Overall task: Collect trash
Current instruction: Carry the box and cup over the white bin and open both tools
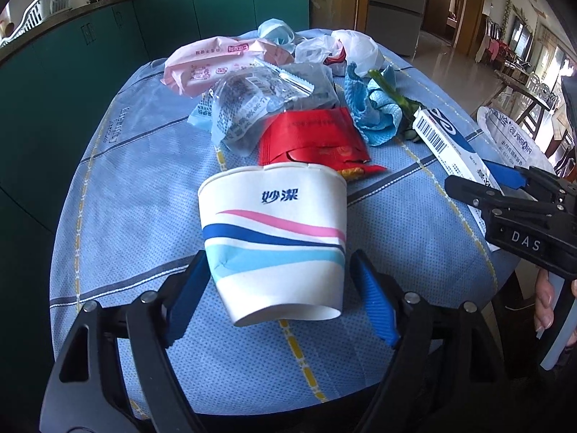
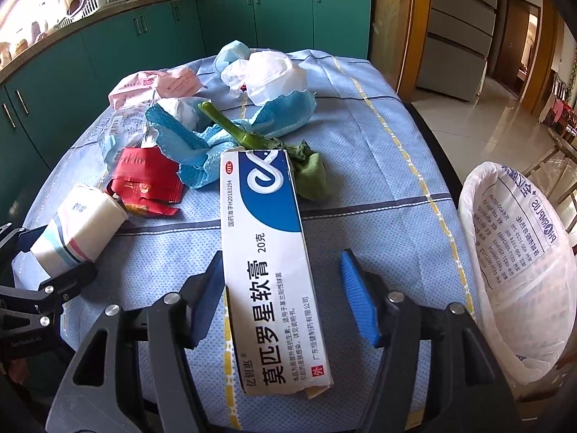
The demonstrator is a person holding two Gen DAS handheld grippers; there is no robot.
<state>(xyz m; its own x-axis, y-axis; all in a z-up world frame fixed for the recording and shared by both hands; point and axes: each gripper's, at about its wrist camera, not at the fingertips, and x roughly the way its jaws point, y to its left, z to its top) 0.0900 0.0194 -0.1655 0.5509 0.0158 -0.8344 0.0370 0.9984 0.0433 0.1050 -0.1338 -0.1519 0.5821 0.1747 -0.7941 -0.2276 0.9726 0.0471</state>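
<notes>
Both claws straddle trash, neither clamped.
Your left gripper [image 1: 279,296] stands apart around the toppled paper cup [image 1: 274,238]; right gripper [image 2: 281,296] apart, ointment box [image 2: 267,252] between, bag [image 2: 519,252] at three o'clock.

green cabinets [image 2: 151,25] along wall | grey fridge [image 2: 458,32] | glossy tile floor [image 2: 479,119] | daylight | surface [image 2: 378,151] in blue checked cloth

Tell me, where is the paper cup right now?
The paper cup lies on its side on the blue tablecloth, between the open fingers of the left hand-held gripper, just in front of the red wrapper.
</notes>
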